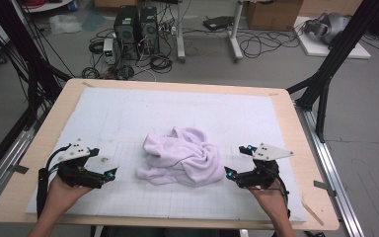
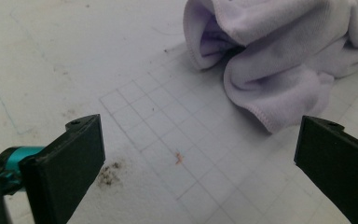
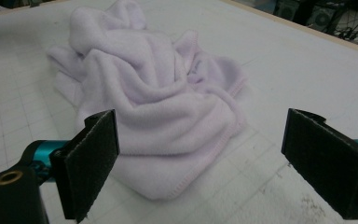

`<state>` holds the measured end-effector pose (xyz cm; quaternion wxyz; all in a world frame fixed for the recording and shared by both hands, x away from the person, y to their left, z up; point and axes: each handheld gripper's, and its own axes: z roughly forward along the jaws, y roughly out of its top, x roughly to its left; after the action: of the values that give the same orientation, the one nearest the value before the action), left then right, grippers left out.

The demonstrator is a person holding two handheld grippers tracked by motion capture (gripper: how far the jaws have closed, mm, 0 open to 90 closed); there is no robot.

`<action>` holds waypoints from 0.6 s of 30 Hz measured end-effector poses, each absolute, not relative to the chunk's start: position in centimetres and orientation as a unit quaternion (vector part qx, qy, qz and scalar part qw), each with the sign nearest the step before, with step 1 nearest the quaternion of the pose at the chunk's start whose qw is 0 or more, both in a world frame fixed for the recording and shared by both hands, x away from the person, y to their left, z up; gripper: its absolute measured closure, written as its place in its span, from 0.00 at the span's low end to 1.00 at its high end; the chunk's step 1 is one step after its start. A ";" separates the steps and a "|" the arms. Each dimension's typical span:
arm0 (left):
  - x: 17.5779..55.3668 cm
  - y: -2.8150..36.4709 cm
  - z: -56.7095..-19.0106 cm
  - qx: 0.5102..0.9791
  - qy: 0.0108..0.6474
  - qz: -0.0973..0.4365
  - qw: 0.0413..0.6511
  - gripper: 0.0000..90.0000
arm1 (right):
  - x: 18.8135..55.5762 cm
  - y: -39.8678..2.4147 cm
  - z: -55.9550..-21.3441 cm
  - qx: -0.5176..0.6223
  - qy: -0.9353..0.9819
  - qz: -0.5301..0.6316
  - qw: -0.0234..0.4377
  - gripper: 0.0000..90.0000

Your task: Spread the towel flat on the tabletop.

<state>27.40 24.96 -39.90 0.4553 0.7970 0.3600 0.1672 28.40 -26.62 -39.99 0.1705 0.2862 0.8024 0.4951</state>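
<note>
Both hands enter at six o'clock, the left gripper [image 1: 103, 170] and right gripper [image 1: 238, 167] each with jaws spread wide and empty, flanking the crumpled lilac cloth [image 1: 182, 157] at mat centre, the right nearer.

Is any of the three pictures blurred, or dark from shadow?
High view: evenly lit, sharp, the towel clear. Left gripper view: towel sharp, near jaws slightly soft. Right gripper view: towel casts a soft shadow on the mat; no glare.
</note>
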 end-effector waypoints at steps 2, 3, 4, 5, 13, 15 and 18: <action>27.8 24.6 -39.4 0.801 0.351 0.158 0.458 0.05 | 28.9 -26.0 -39.5 0.280 0.806 0.493 0.170 0.11; 28.0 24.3 -39.2 0.804 0.347 0.158 0.457 0.07 | 29.2 -25.8 -39.3 0.278 0.808 0.491 0.170 0.11; 28.0 24.3 -39.2 0.804 0.347 0.158 0.457 0.08 | 29.4 -25.5 -39.1 0.277 0.810 0.489 0.168 0.11; 28.3 23.8 -38.8 0.807 0.340 0.159 0.456 0.08 | 29.8 -25.3 -38.9 0.274 0.810 0.490 0.168 0.11; 30.3 21.3 -36.6 0.813 0.314 0.151 0.467 0.13 | 32.2 -23.4 -36.6 0.257 0.814 0.495 0.164 0.12; 31.0 20.4 -36.1 0.814 0.308 0.147 0.470 0.15 | 32.7 -22.7 -36.1 0.251 0.817 0.493 0.162 0.13; 31.8 18.8 -35.8 0.819 0.293 0.134 0.474 0.22 | 33.4 -21.8 -36.0 0.243 0.821 0.492 0.154 0.18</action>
<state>31.80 18.78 -35.77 0.4743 0.8192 0.2931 0.1339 33.39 -21.76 -36.00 0.1541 0.2432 0.8214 0.4923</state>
